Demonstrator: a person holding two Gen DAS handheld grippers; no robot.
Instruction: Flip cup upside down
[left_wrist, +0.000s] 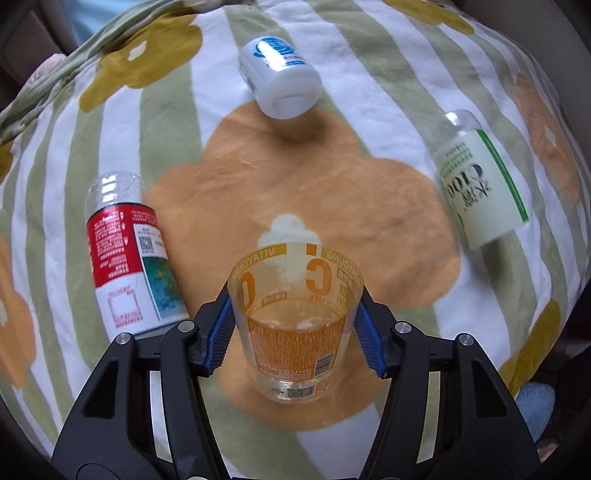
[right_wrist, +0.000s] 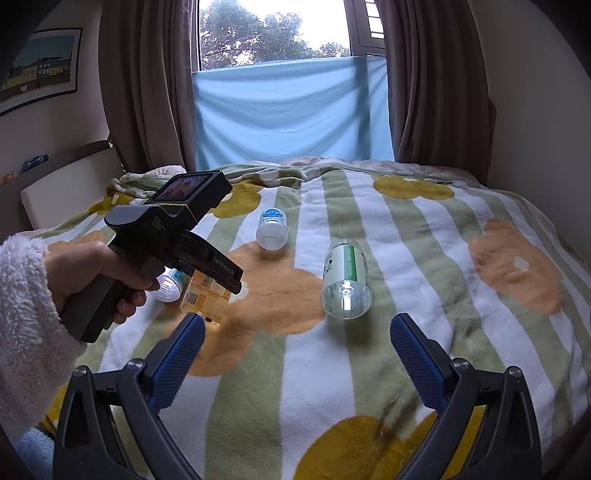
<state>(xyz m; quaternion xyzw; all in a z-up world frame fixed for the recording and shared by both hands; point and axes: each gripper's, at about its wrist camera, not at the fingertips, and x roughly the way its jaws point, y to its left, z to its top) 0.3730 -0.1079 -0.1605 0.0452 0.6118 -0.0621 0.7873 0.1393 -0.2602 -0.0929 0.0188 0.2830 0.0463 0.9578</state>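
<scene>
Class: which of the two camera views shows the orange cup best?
The left wrist view: the orange cup fills the centre, gripped by the left gripper. The right wrist view shows it only partly, behind that gripper.

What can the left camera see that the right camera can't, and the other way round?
Only the left wrist view shows the red bottle's label and the left gripper squeezing the orange cup from close up. Only the right wrist view shows the window, curtains, a picture, the hand and the open right gripper. Both show the blanket, white bottle, green bottle and cup.
</scene>
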